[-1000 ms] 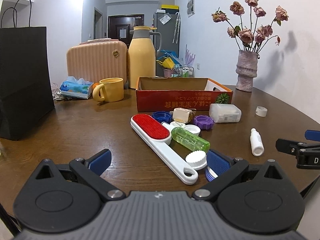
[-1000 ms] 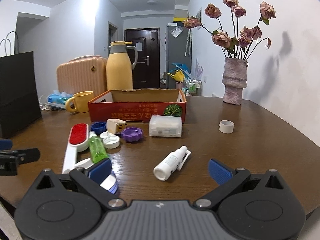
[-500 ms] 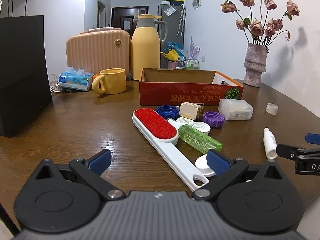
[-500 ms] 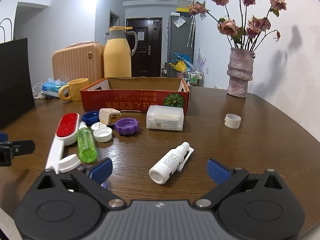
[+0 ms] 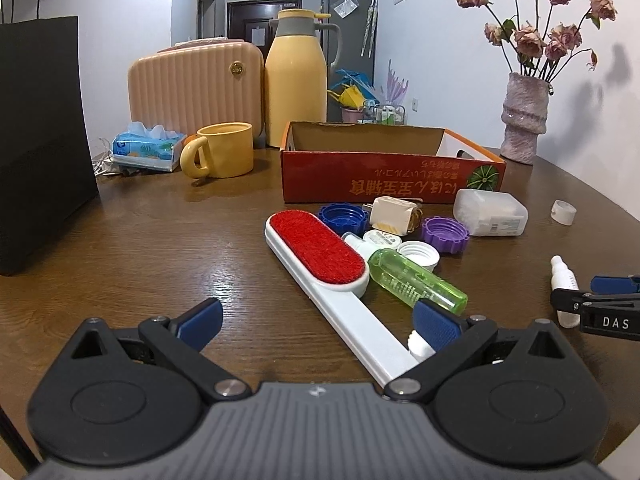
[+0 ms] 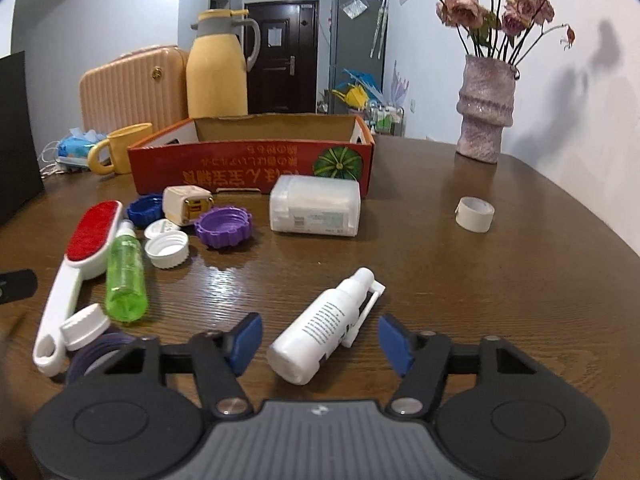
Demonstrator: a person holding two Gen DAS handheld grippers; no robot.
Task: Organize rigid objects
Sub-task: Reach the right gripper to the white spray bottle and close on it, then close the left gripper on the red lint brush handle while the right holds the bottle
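R tool jaws apart round white spray bottle (not touching); L tool apart over lint brush.

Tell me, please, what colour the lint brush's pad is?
Red, on a white handle; the lint brush shows best in the left wrist view.

Brush left of bottle; box behind both.

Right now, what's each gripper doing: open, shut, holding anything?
Left gripper: open, holding nothing, over the lint brush handle.
Right gripper: open, straddling the white spray bottle, not clamped.
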